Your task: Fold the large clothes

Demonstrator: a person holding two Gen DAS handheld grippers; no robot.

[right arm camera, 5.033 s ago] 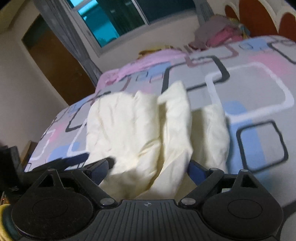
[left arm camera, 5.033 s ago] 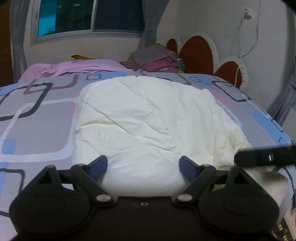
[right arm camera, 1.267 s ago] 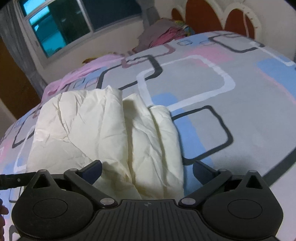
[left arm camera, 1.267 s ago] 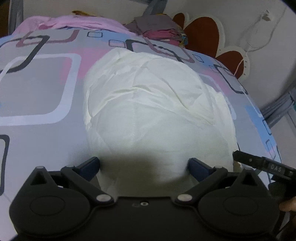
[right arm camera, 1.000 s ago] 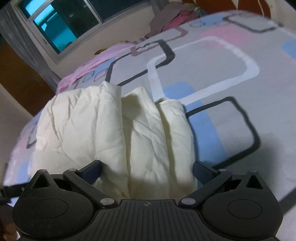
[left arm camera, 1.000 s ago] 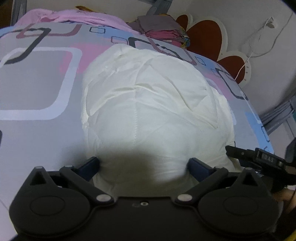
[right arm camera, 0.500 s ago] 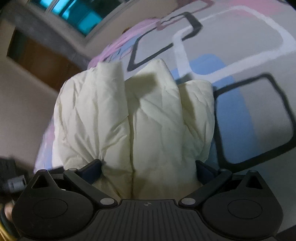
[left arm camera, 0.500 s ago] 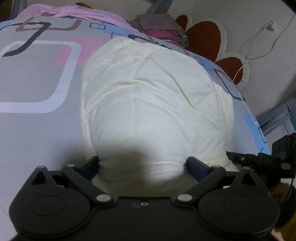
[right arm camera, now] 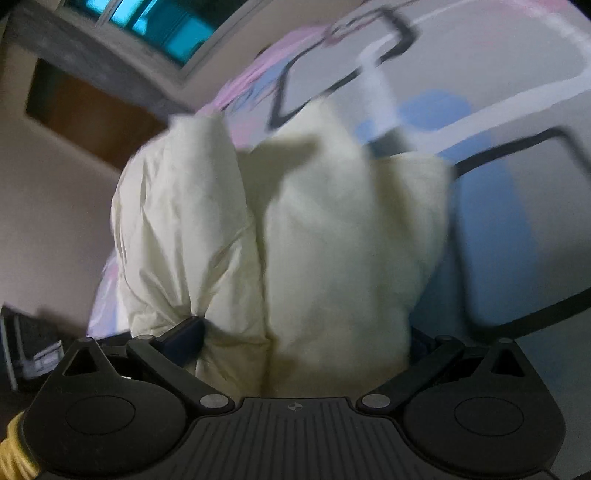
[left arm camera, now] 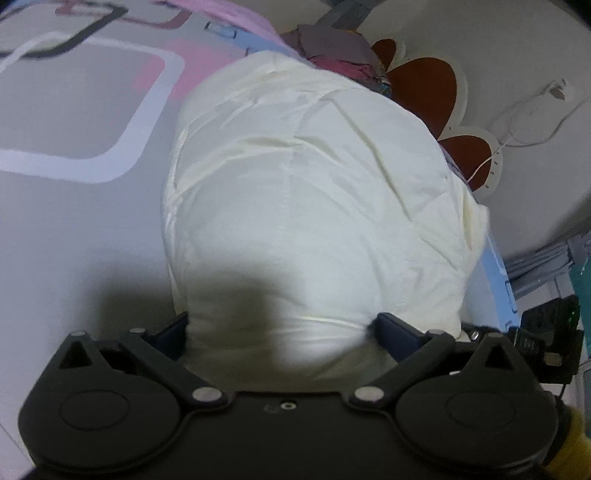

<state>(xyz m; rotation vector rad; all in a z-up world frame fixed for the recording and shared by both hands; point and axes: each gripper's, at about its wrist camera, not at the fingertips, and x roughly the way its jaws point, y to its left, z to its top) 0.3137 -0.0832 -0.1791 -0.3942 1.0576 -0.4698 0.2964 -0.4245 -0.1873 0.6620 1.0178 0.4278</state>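
- The left gripper (left arm camera: 280, 325) has its two fingers wide apart, with the near end of the cream quilt (left arm camera: 314, 206) bulging between them and touching both
- The right gripper (right arm camera: 306, 332) is spread wide too, with the bunched quilt (right arm camera: 295, 236) filling the gap; I cannot tell how hard either one squeezes
- The quilt lies on the bed cover (left arm camera: 74, 192), its long way running from near to far
- In the right view it shows three thick folds side by side
- Both grippers are low and tipped down at the quilt
- The right view is blurry, and its right fingertip is hidden by the quilt
- Far off are a pile of clothes (left arm camera: 332, 48), a headboard (left arm camera: 428, 88) and a window (right arm camera: 166, 26)
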